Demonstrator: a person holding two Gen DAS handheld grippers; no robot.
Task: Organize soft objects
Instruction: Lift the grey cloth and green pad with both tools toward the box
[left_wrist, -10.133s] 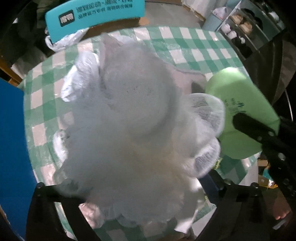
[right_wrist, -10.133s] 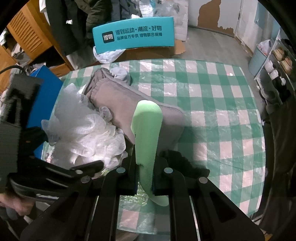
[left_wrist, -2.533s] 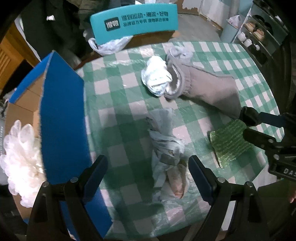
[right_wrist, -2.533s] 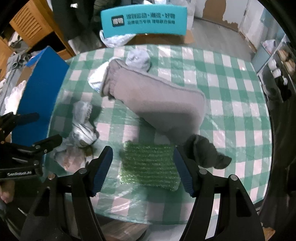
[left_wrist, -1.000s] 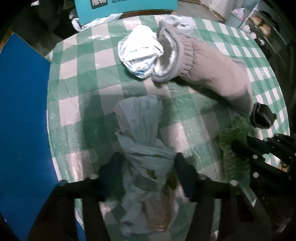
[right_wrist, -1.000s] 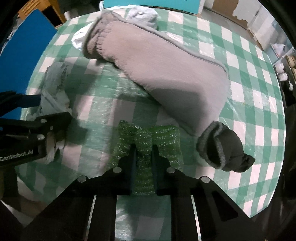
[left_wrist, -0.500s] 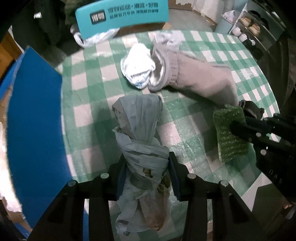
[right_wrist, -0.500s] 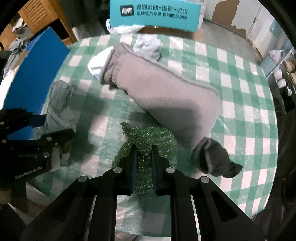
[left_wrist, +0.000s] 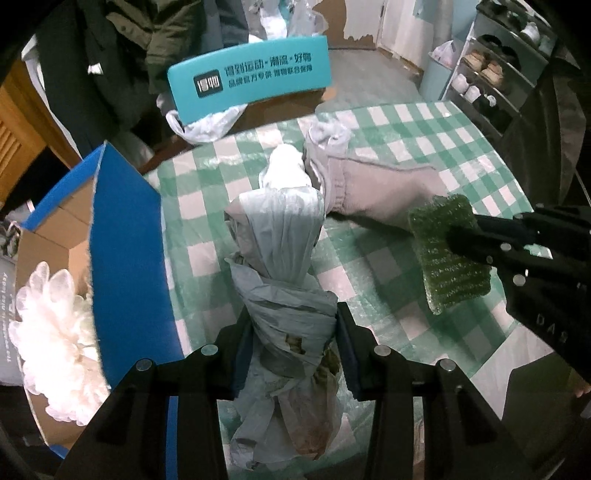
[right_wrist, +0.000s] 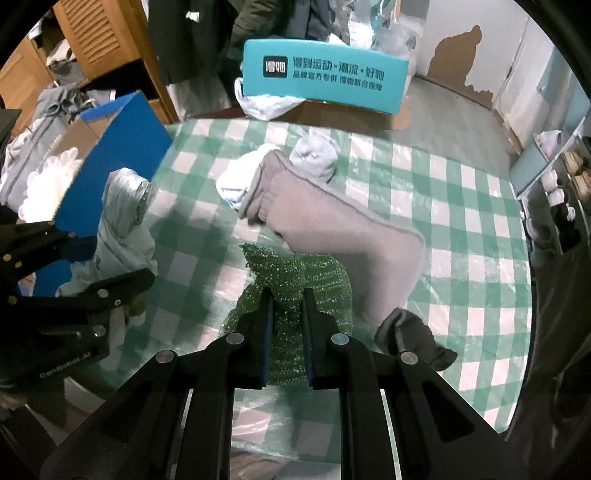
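Observation:
My left gripper (left_wrist: 293, 317) is shut on a knotted pale grey plastic bag bundle (left_wrist: 284, 258), lifted clear of the green checked table (left_wrist: 406, 122). The same bundle (right_wrist: 122, 225) shows at the left of the right wrist view, with the left gripper (right_wrist: 147, 275) around it. My right gripper (right_wrist: 288, 295) is shut on a green sparkly mesh scrubber (right_wrist: 295, 273), also held above the table; it appears as the scrubber (left_wrist: 450, 251) at the right of the left wrist view. On the table lie a grey knit garment (right_wrist: 343, 236), a white cloth (left_wrist: 286, 171), a pale grey sock ball (right_wrist: 314, 155) and a dark sock (right_wrist: 413, 339).
A blue cardboard box (left_wrist: 125, 236) stands open left of the table, with a white mesh bath pouf (left_wrist: 51, 332) inside. A teal chair back (left_wrist: 251, 81) with a plastic bag is behind the table. Shelves with shoes (left_wrist: 487, 74) are at the far right.
Both grippers have risen, carrying the bag bundle and the green scrubber up off the table. The table and box now look farther away.

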